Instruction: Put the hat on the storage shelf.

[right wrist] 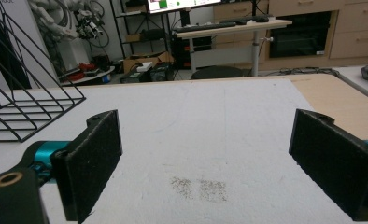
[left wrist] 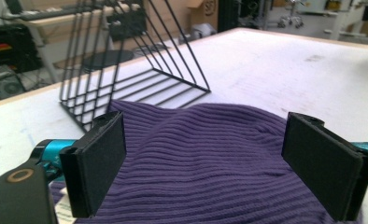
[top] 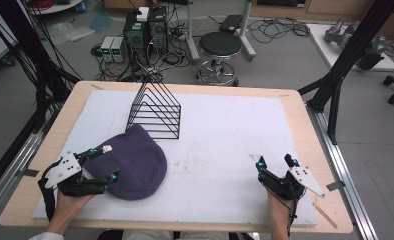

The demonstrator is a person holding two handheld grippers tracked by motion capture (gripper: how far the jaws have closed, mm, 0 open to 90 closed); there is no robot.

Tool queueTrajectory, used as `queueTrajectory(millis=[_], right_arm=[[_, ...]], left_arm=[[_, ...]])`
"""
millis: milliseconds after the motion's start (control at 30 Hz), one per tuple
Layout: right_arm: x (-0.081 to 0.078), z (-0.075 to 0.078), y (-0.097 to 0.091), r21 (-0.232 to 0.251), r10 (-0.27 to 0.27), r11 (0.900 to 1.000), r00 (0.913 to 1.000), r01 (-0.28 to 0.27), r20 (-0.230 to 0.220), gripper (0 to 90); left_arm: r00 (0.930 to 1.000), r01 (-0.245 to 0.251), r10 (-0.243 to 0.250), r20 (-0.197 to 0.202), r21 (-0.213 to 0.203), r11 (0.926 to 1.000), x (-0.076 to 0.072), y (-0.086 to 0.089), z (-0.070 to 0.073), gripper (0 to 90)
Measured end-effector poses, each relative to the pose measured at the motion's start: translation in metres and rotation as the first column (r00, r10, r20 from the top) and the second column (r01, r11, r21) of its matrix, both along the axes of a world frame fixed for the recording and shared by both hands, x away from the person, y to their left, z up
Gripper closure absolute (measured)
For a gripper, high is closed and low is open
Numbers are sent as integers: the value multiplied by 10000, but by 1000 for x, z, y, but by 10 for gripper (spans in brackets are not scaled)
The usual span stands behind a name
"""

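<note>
Two grippers are working over the white mat (top: 225,145). The purple beanie (top: 132,167) is lying at the mat's near left, its long axis running from the near edge toward the black wire rack (top: 155,112). The left gripper (top: 100,164) is straddling the beanie, jaws spread apart; the left gripper view is revealing its ribbed knit. The right gripper (top: 275,161) is hovering at the near right, jaws wide and gripping nothing
</note>
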State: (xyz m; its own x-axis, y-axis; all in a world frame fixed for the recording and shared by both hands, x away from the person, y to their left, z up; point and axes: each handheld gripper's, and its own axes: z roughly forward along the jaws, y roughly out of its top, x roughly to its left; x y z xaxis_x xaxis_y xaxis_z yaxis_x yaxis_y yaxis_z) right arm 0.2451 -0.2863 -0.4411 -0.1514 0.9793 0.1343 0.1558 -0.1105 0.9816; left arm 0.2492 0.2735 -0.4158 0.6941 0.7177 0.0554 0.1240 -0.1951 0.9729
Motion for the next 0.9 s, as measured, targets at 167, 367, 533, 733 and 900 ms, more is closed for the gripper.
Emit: queueTrajectory(millis=[167, 367, 533, 733, 900], right_arm=[[0, 0, 0, -5, 42, 10000, 10000, -42, -20, 87], [0, 0, 0, -19, 47, 10000, 10000, -47, -24, 87], [0, 0, 0, -32, 77, 10000, 10000, -77, -29, 86], [-1, 0, 0, -49, 80, 10000, 10000, -80, -28, 86], [-1, -1, 0, -80, 62, 9999, 10000, -63, -33, 87]], left_arm=[[9991, 348, -340, -233, 330, 9989, 2, -6, -2, 141], [9966, 712, -679, -469, 722, 9948, 3, -12, -3, 141], [9929, 1024, -971, -682, 793, 9916, 5, -15, -4, 141], [9843, 1533, -1435, -1024, 958, 9835, 7, -20, -6, 142], [9687, 2193, -2030, -1427, 1090, 9695, 8, -25, -10, 146]])
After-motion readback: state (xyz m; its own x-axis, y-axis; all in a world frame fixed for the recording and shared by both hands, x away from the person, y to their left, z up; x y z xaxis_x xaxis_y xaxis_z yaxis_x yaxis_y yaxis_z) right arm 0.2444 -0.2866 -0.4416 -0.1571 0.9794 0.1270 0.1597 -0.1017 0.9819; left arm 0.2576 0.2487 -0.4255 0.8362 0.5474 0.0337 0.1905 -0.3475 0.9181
